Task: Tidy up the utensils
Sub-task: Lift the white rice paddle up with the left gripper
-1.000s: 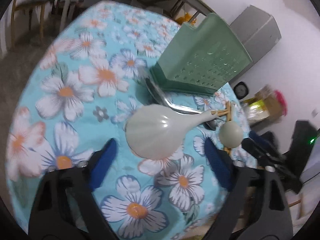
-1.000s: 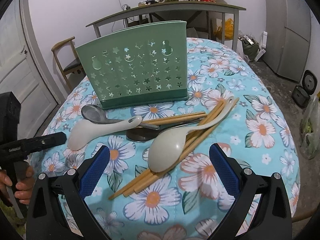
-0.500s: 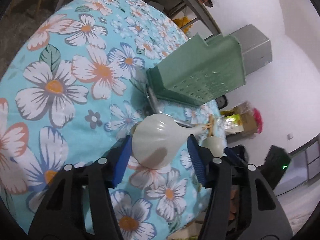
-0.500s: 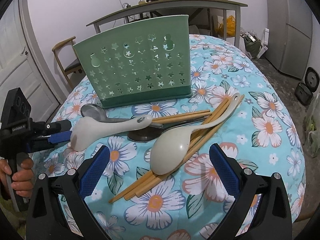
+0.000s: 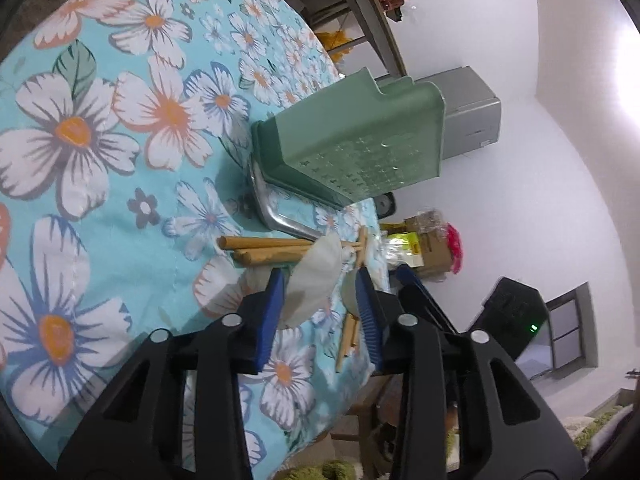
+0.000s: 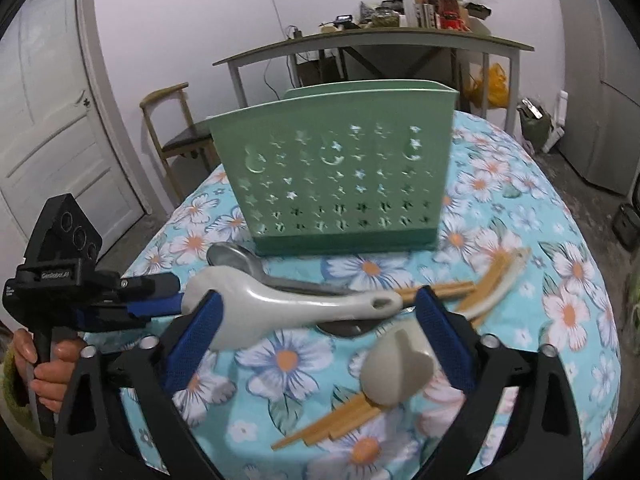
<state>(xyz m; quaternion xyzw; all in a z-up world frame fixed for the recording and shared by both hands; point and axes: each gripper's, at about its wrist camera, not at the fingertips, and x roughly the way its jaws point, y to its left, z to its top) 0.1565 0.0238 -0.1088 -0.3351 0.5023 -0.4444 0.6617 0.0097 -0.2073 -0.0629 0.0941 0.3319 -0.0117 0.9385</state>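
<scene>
Spoon [image 6: 288, 312] pale grey, glossy, hole in handle end.

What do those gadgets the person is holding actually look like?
Each gripper is black plastic with triangular cut-outs, silver bolt heads and two ribbed blue pads. The left gripper has a pistol handle, small white lettering and a wedge-shaped top with three round holes. No cables show. A fuzzy green cuff shows at the wrist.

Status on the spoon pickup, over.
Left claw just closed on white spoon bowl. Right claw open, just narrowing above second spoon, not touching. Green holder ahead, nothing blocking.
</scene>
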